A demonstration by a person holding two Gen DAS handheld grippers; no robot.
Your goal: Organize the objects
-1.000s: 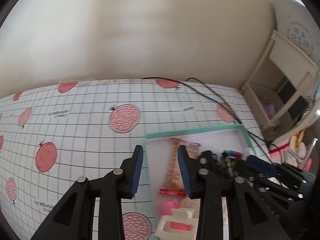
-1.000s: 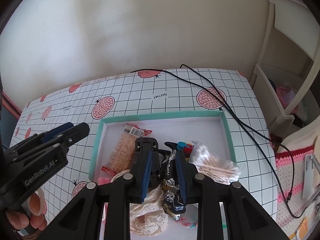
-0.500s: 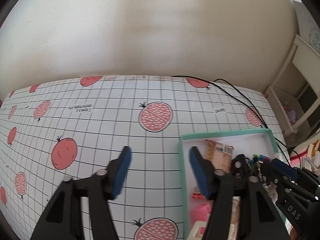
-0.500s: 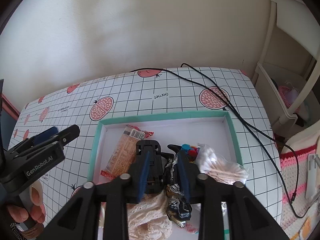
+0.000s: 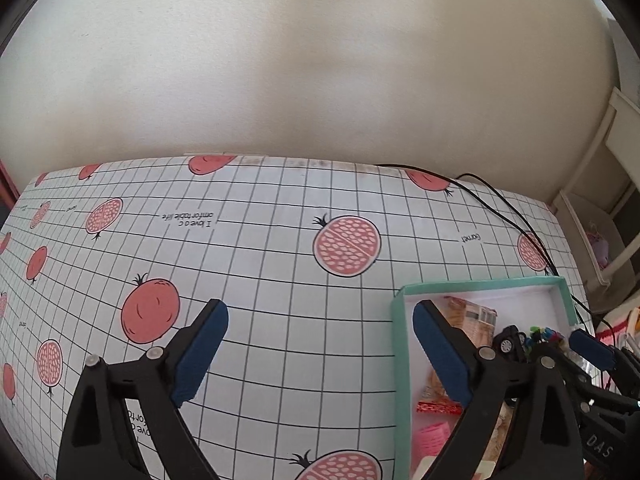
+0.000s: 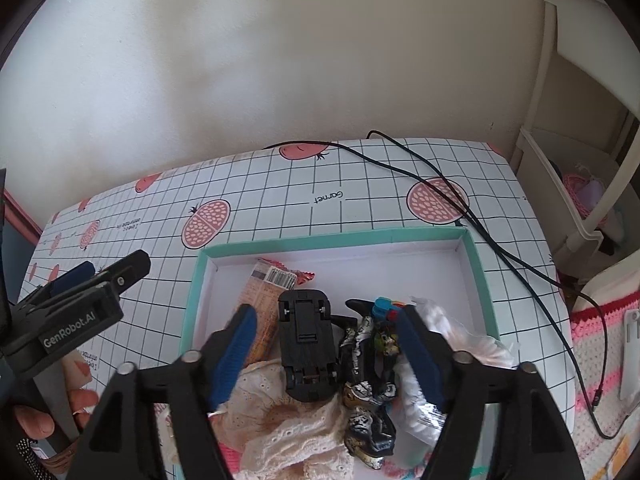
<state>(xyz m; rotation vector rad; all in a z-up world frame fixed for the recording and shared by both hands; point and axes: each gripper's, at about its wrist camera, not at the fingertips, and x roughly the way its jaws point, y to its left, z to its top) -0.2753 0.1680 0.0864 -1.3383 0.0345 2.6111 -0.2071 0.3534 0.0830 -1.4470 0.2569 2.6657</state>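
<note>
Our right claw (image 6: pixel 324 344) hangs with its jaws apart over the tray (image 6: pixel 478 264), straddling the upturned toy car (image 6: pixel 306 344) and the figurine (image 6: pixel 366 372) at its 3 o'clock; neither pad touches them. Our left claw (image 5: pixel 320 352) is spread wide above the bench (image 5: pixel 260 280), with the tray's corner at its 3 o'clock.

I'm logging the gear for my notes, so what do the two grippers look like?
Both are black plastic scissor-style frames with silver pivot rivets and ribbed blue pads. The left gripper carries white "GenRobot.AI" lettering on its side; the right gripper shows "DAS" in white. No cables or sleeves show on either.
</note>
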